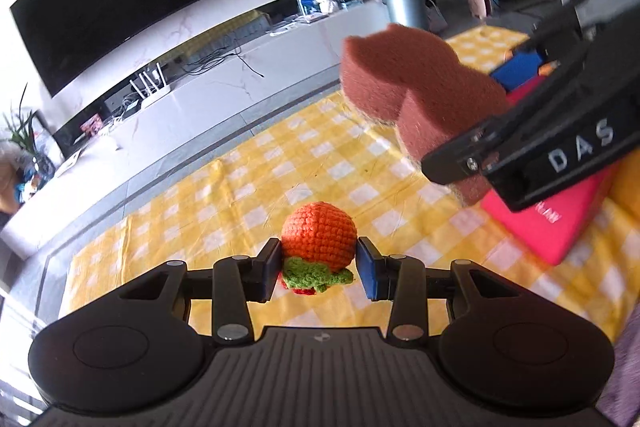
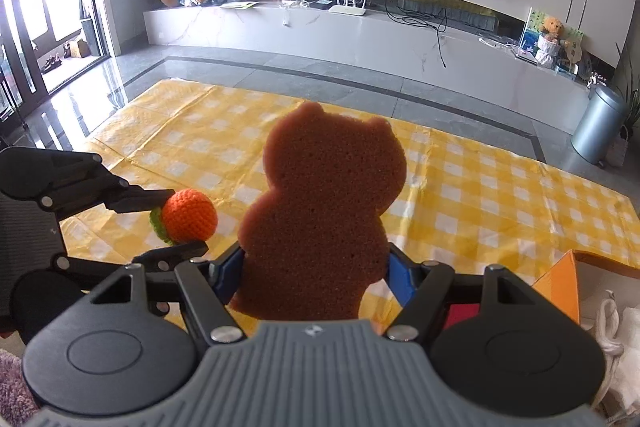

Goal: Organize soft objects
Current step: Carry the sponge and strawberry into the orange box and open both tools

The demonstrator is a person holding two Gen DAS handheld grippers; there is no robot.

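Two grippers hold soft toys above the yellow checked cloth (image 2: 480,187): left gripper (image 1: 318,263) clamps a crocheted orange (image 1: 319,237); right gripper (image 2: 316,273), at two o'clock, pinches a bear-shaped sponge (image 2: 324,211), apparently for sorting.

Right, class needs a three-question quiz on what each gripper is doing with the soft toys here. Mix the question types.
1. True or false: the left gripper holds the crochet orange.
2. What shape is the sponge in the right gripper?
3. The cloth below is: A) blue striped B) yellow checked C) plain white.

Key: 1 true; 2 a bear; 3 B.
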